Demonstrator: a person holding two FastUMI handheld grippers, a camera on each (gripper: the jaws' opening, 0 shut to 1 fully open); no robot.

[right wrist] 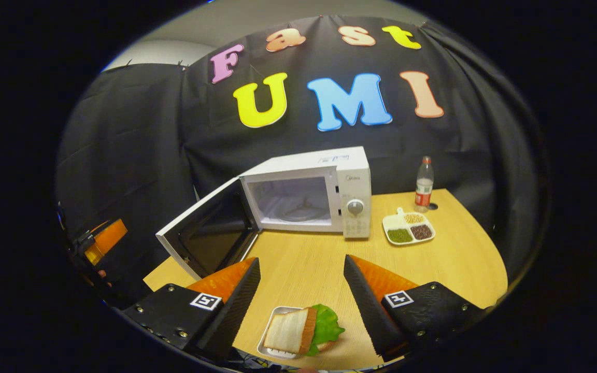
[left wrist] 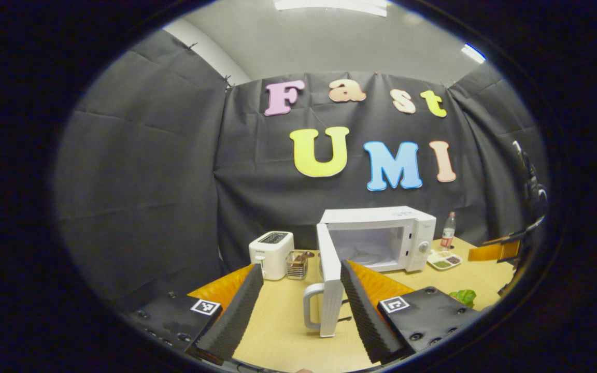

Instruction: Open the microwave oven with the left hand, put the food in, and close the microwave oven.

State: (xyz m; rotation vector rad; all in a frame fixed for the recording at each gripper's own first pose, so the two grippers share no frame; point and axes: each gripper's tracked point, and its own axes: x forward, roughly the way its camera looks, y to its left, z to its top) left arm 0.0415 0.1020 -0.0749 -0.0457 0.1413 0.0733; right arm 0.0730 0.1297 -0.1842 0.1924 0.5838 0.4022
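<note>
White microwave oven at the back of a pale wood desk, door swung wide to about nine o'clock of the cavity, which stands bare inside. In the left gripper view, left tongs spread apart, door edge and handle standing between the fingers, contact impossible to tell. In the right gripper view, right tongs also apart, hovering over a sandwich with lettuce on a small tray at six o'clock, well short of the oven. Divided dish of beans at three o'clock of the oven, bottle behind it. Toaster at nine o'clock of the door in the left gripper view.
</note>
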